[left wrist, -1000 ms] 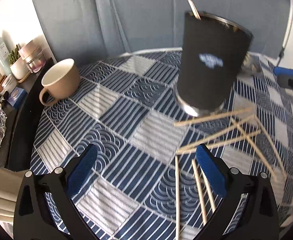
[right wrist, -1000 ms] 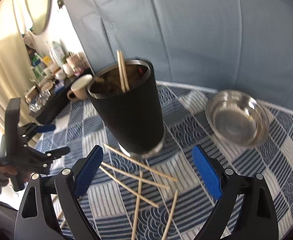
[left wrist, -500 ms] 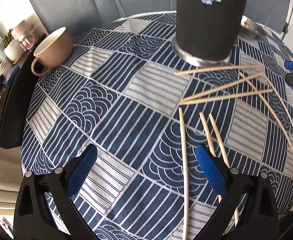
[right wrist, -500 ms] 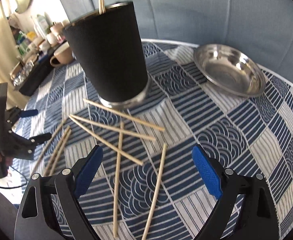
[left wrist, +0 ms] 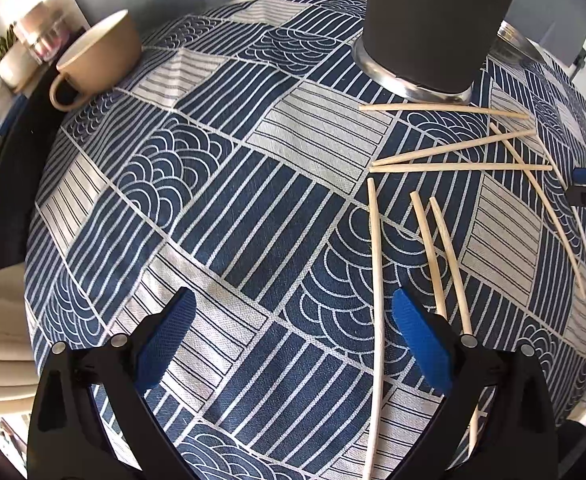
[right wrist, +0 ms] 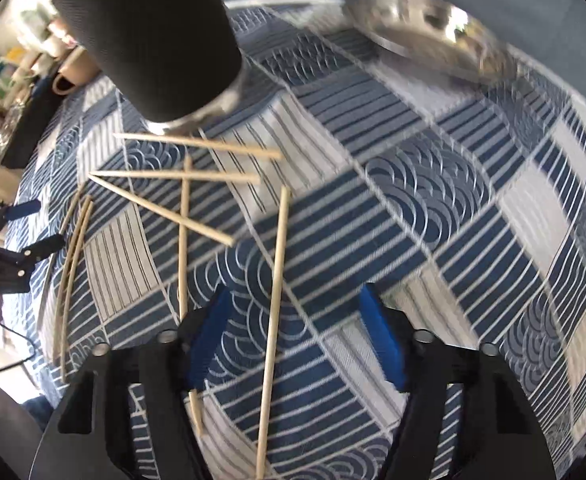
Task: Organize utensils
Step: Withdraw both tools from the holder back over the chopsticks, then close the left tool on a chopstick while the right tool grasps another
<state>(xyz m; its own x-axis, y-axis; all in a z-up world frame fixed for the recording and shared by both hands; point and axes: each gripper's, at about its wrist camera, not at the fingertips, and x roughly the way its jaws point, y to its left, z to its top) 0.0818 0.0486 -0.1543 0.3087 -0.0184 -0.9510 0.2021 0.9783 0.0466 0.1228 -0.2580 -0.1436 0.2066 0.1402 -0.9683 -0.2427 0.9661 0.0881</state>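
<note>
Several wooden chopsticks (left wrist: 376, 280) lie scattered on the blue patterned tablecloth (left wrist: 213, 208) in front of a black tumbler (left wrist: 437, 20). My left gripper (left wrist: 293, 336) is open and empty, low over the cloth, with one chopstick just inside its right finger. In the right wrist view my right gripper (right wrist: 293, 336) is open and empty, close above the cloth, with a long chopstick (right wrist: 275, 304) lying between its fingers. The tumbler (right wrist: 153, 36) stands beyond the chopstick pile. The left gripper also shows in the right wrist view (right wrist: 17, 232).
A beige mug (left wrist: 97, 56) stands at the table's far left. A steel bowl (right wrist: 425, 32) sits at the far right behind the tumbler. A dark shelf with jars (left wrist: 17, 56) lies beyond the left table edge.
Both grippers have dropped lower and tilted down toward the cloth. The tumbler has slid to the top of both views and the chopsticks now fill the foreground.
</note>
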